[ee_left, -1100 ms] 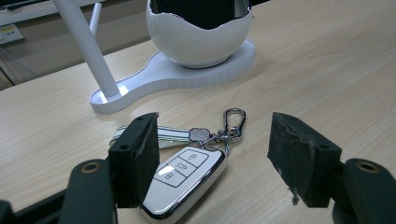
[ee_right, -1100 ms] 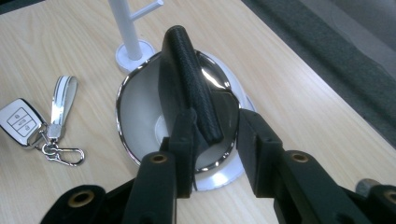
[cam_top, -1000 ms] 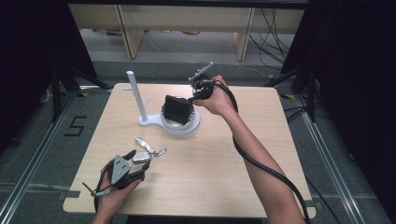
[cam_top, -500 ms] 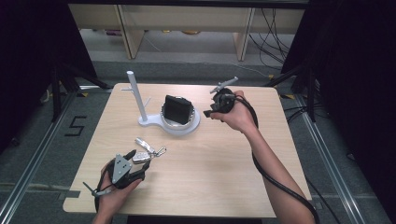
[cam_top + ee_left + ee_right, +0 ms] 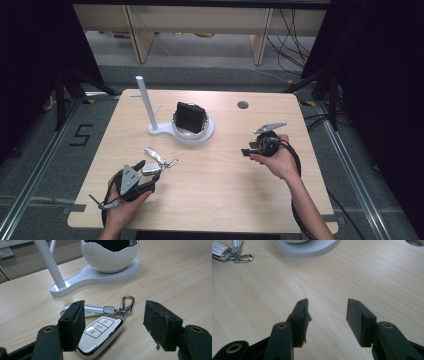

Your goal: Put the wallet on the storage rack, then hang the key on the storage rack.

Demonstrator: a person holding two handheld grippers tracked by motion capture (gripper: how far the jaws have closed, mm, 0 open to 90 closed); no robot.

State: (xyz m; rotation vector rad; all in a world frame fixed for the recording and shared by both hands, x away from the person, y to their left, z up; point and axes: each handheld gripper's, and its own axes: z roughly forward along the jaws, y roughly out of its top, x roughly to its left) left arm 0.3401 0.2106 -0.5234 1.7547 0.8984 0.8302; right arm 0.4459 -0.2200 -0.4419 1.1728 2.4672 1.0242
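While my left tongs point(image 5: 145, 175) sit low at the near left of the surface point(image 5: 220, 200), jaws spread wide and gripping nothing, the car key point(image 5: 100, 333) lies flat between them, just beside one pad, key ring point(image 5: 128, 301) toward the white stand point(image 5: 181, 131). Black wallet point(image 5: 189, 117) upright in the stand's bowl. My right tongs point(image 5: 248, 150) hang over bare wood at the right, jaws just been opening, nothing between them, well apart from stand and key.

From my station I read just a black "5" marked on the floor point(image 5: 82, 135) left of the table point(image 5: 215, 195); the key fob point(image 5: 101, 333) bears only button icons.
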